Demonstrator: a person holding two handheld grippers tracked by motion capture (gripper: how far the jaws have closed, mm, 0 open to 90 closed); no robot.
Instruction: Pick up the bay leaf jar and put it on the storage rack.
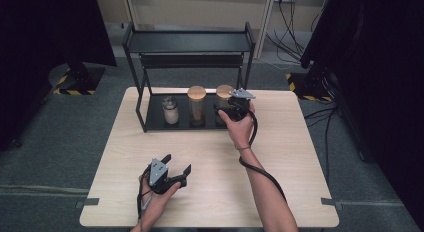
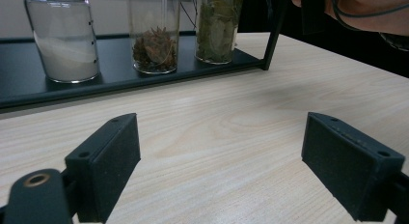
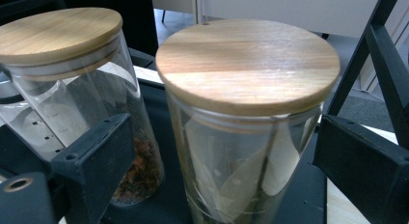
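The tall clear glass jar of dried leaves with a round wooden lid [image 3: 248,64], standing at the right end of the black metal rack's lower shelf [image 1: 155,123], looks light, rigid, slippery and breakable, so the right tongs [image 3: 226,156], wide open around it and gripping nothing, should clamp its glass body below the lid.

Even indoor light, dark room edges, soft shadows, slight blur, mild glare

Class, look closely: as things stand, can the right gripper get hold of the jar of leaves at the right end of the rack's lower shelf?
Probably yes. The right gripper is open, its jaws either side of the leaf jar, nothing between them; the neighbouring jar stands just clear.
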